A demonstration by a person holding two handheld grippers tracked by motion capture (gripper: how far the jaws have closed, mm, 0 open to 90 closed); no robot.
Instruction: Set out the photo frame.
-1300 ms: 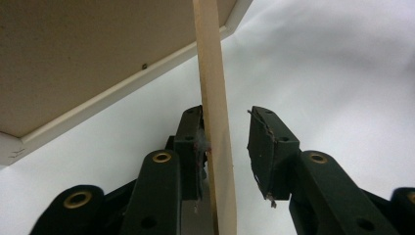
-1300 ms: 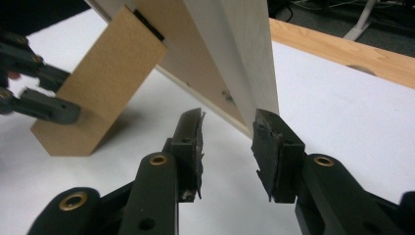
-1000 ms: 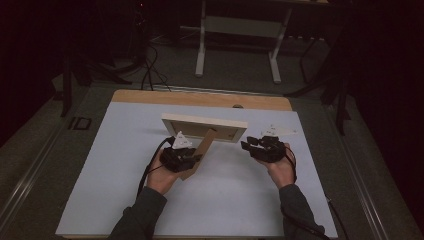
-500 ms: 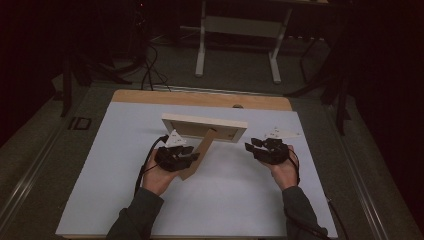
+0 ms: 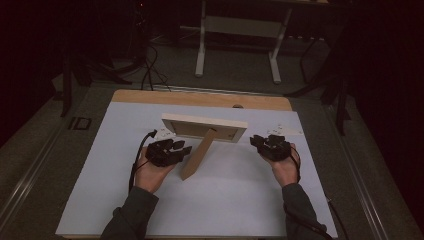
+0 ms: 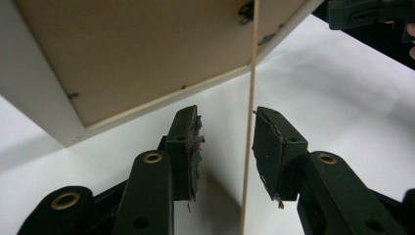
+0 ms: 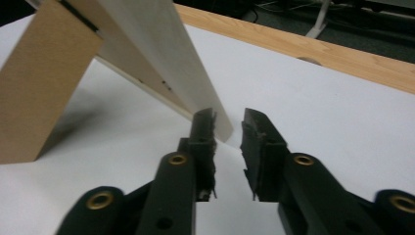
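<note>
Picture frame, pale wooden, rectangular (image 5: 204, 127), one of it, stands upright near the middle of my white tabletop (image 5: 225, 200), back side toward me, propped on its single tan fibreboard easel leg (image 5: 199, 155) that slants down to the surface.

Surface: white sheet over a light wooden board, whose bare edge strip (image 5: 200, 99) shows along the far side. Grey floor around it, room dark. One white metal table base (image 5: 239, 35) stands beyond, black cables (image 5: 150, 65) lie on the floor at far left. Two small white scraps sit on the table near the frame's ends, too small to identify.

Two tongs, one per hand. My left gripper (image 6: 226, 142) sits just behind the frame's back panel; its jaws have just been opening, and the thin easel leg runs edge-on through the gap, close to the right-hand pad, contact not clear, so I read it as open. My right gripper (image 7: 228, 134) is at the frame's right end; its jaws have just been closing, the frame's white corner sits just ahead of the left-hand pad, nothing clamped, gap visible.

Both hands rest low on the table, well apart.
</note>
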